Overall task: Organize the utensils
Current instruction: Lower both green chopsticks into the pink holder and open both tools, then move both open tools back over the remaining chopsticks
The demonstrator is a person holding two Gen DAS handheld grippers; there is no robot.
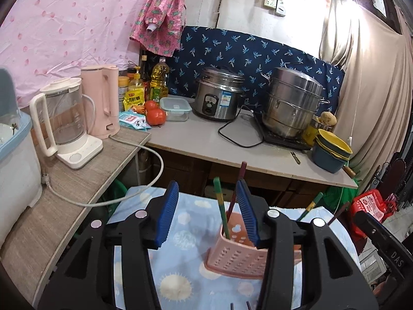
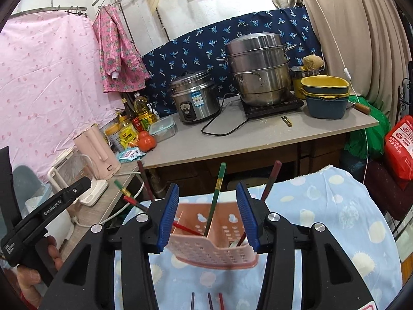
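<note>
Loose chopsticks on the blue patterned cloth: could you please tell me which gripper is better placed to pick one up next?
Right, marginally. Three dark loose chopsticks lie centred beneath the open, empty right gripper; the left gripper, also open, sees only two tips at its frame edge, off-centre.

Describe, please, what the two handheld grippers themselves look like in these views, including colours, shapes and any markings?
Both the left gripper and the right gripper have glossy black plastic arms with triangular cut-outs and round silver pivot bolts. Each ends in two ribbed blue rubber pads. In the right wrist view, the left gripper's black body bears white "GenRobot.AI" lettering above its handle. No cables or sleeves are visible.
</note>
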